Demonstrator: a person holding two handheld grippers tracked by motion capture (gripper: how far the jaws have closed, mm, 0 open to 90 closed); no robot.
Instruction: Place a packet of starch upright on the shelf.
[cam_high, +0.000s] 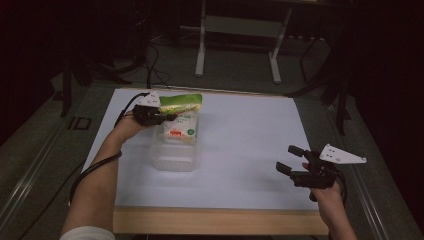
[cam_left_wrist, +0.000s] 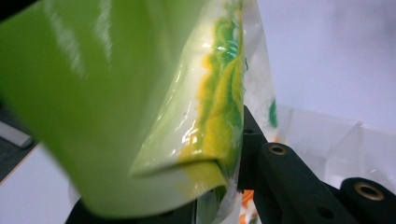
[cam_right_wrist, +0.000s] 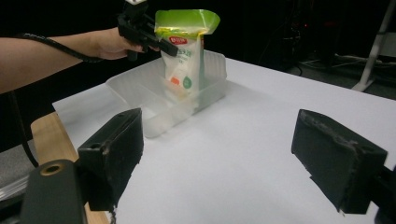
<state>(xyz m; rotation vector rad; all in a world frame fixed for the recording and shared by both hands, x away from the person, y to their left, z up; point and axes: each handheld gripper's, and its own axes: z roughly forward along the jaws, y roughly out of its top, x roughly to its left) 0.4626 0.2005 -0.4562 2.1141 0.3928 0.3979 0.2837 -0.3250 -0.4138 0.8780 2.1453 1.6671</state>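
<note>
A white pouch (cam_high: 181, 120) with a green top band stands upright, its lower end inside a clear plastic container (cam_high: 175, 159) on the white table. My left gripper (cam_high: 167, 117) is shut on the pouch just below the green band, coming in from the left. In the left gripper view the glossy green and yellow pouch (cam_left_wrist: 140, 93) is clamped between the black jaws, with the container's wall (cam_left_wrist: 327, 140) behind. The right gripper view shows the pouch (cam_right_wrist: 184, 56), the container (cam_right_wrist: 135, 88) and the left gripper (cam_right_wrist: 161, 44) across the table. My right gripper (cam_high: 287, 159) hovers open at the right front, nothing between its jaws (cam_right_wrist: 219, 149).
The white table top (cam_high: 250, 135) has a wooden front edge (cam_high: 220, 221). Beyond the far edge stand metal table legs (cam_high: 200, 50) and cables on a dark floor. A cable trails from the left gripper along the forearm.
</note>
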